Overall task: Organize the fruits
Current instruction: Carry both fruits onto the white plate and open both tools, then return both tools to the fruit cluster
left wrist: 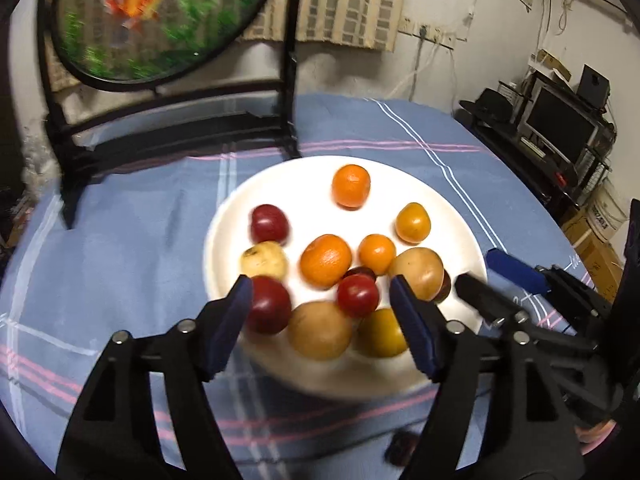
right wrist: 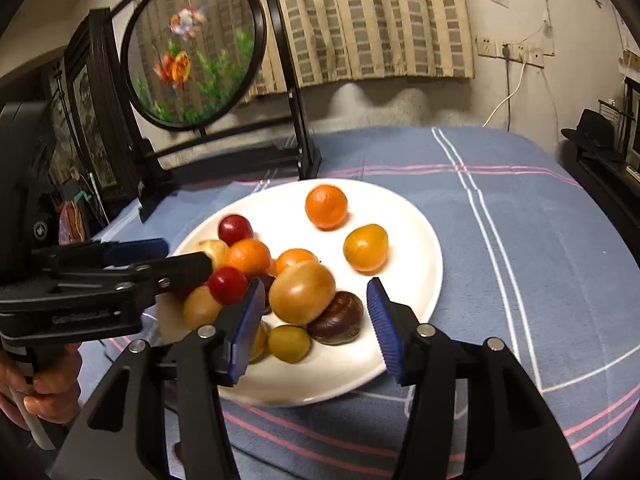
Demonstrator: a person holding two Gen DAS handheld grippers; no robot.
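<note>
A white plate (left wrist: 448,208) (right wrist: 412,240) holds several small fruits: oranges (left wrist: 351,186) (right wrist: 326,206), red ones (left wrist: 358,294) (right wrist: 227,285), tan ones (left wrist: 320,330) (right wrist: 302,292), yellow ones (left wrist: 413,223) (right wrist: 365,247) and a dark chestnut-like one (right wrist: 337,317). My left gripper (left wrist: 320,300) is open over the plate's near edge, jaws astride a red and a tan fruit, holding nothing. My right gripper (right wrist: 316,300) is open above the near fruits, empty. It shows in the left wrist view (left wrist: 480,276) at the plate's right rim. The left gripper shows in the right wrist view (right wrist: 188,264).
The plate sits on a blue plaid tablecloth (left wrist: 120,248) (right wrist: 520,208). A black stand with a round goldfish screen (left wrist: 152,20) (right wrist: 192,48) stands behind the plate. A small dark object (left wrist: 400,446) lies on the cloth near the front. Shelves with a monitor (left wrist: 560,128) stand at right.
</note>
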